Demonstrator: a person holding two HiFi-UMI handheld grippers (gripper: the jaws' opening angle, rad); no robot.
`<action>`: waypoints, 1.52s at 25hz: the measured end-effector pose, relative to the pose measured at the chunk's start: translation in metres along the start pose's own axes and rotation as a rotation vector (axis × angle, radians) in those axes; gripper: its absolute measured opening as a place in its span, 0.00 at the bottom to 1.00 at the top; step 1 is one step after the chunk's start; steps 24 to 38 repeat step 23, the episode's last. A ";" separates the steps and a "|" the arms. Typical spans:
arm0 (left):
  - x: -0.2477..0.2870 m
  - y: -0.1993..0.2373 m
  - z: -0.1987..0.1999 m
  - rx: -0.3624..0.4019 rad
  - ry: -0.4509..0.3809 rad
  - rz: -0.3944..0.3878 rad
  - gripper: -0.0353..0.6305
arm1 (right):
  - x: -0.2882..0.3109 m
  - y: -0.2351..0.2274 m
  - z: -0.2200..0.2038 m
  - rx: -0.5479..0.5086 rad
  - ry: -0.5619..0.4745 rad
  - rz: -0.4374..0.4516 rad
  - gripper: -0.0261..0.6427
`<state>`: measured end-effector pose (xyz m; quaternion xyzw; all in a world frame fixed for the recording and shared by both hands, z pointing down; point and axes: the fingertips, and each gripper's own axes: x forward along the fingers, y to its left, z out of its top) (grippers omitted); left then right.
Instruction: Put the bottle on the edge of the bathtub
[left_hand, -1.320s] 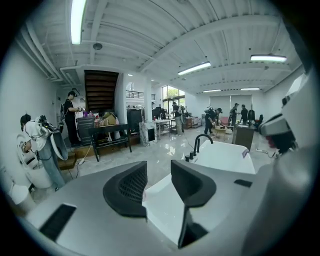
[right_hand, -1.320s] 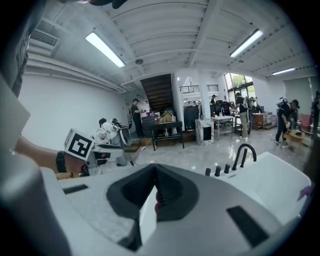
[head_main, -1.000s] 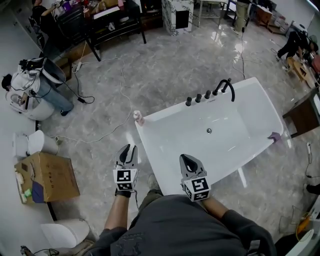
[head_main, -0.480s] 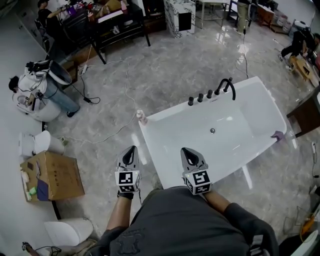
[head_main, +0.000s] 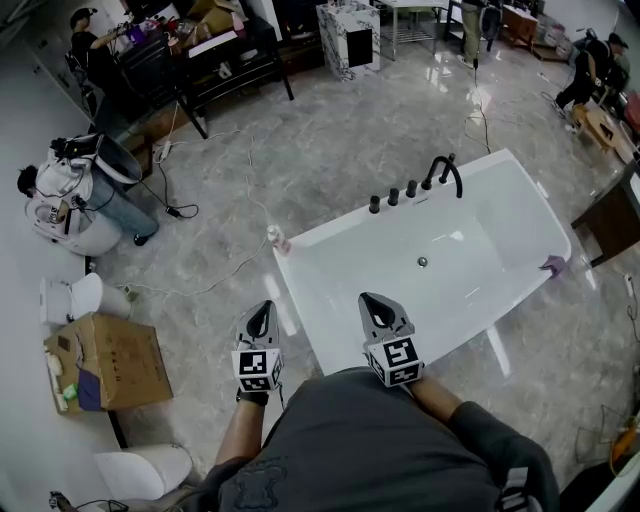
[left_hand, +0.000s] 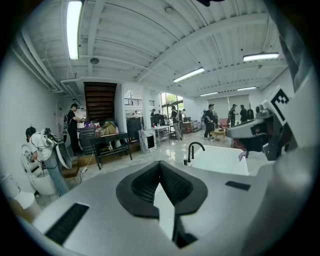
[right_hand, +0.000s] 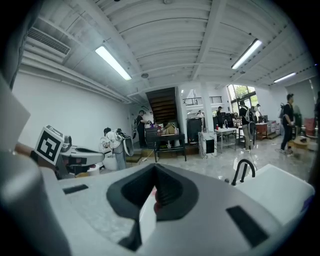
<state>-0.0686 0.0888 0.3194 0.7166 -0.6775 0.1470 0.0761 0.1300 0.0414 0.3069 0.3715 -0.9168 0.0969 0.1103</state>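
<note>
A small pinkish bottle (head_main: 277, 240) stands upright at the far left corner of the white bathtub (head_main: 520, 200); whether it rests on the rim or on the floor beside it I cannot tell. My left gripper (head_main: 258, 322) hangs over the floor just left of the tub's near end, well short of the bottle, shut and empty. Over the tub's near rim my right gripper (head_main: 378, 313) is held, jaws together, nothing in them. In the left gripper view the tips (left_hand: 160, 164) meet. In the right gripper view they (right_hand: 154, 167) meet too.
A black faucet (head_main: 445, 172) and knobs stand on the tub's far rim, a purple cloth (head_main: 551, 265) on its right end. Cables cross the marble floor. A cardboard box (head_main: 105, 362) and white fixtures (head_main: 75, 298) lie left. A person (head_main: 70, 195) crouches beyond.
The left gripper's jaws, slightly apart a second ago, have closed on nothing. Both grippers have shifted slightly; the bottle stays at the tub's corner.
</note>
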 end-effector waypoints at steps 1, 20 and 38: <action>0.001 -0.002 0.000 0.003 0.000 -0.003 0.06 | -0.001 -0.001 0.000 0.003 -0.003 -0.001 0.04; 0.015 -0.009 0.000 0.016 0.011 -0.012 0.06 | -0.002 -0.014 -0.006 0.018 -0.004 -0.016 0.04; 0.016 -0.009 -0.001 0.016 0.008 -0.013 0.06 | -0.001 -0.014 -0.007 0.016 -0.006 -0.017 0.04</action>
